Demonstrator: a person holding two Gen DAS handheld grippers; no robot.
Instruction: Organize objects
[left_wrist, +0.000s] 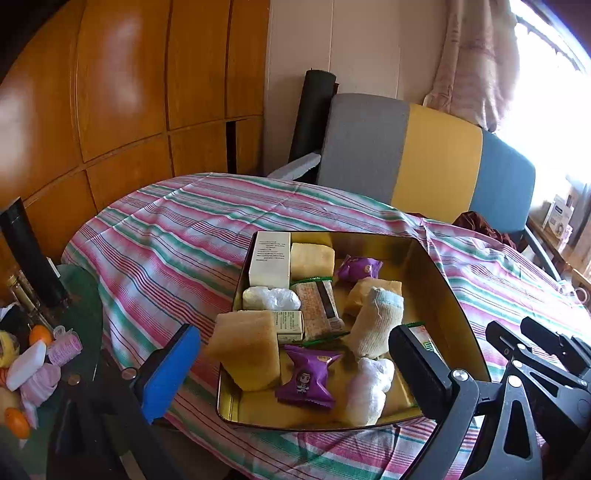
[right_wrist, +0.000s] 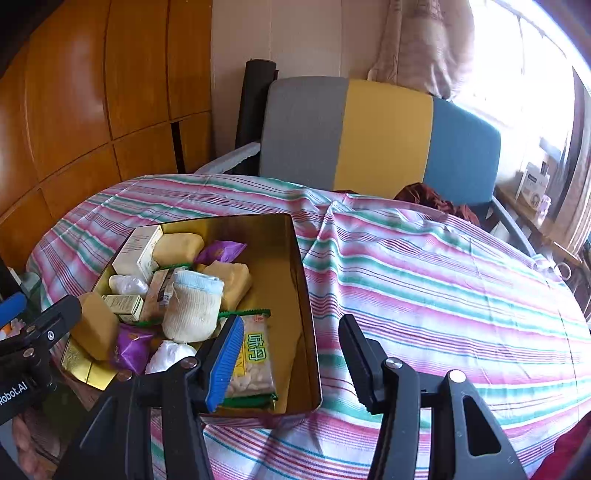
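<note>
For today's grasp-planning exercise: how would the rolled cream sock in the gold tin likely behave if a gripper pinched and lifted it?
The rolled sock looks like soft knit, so it would probably squash under a pinch. It seems light for its bulk. Leaning on neighbouring items in the gold tin, it may sag or partly unroll when lifted.

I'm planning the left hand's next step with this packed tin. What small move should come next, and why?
Probably ease the left tongs forward and down toward the yellow sponge at the tin's near left corner. It leans over the rim rather than lying inside, and both tongs look open and empty, the right tongs straddling the tin's right wall.
</note>
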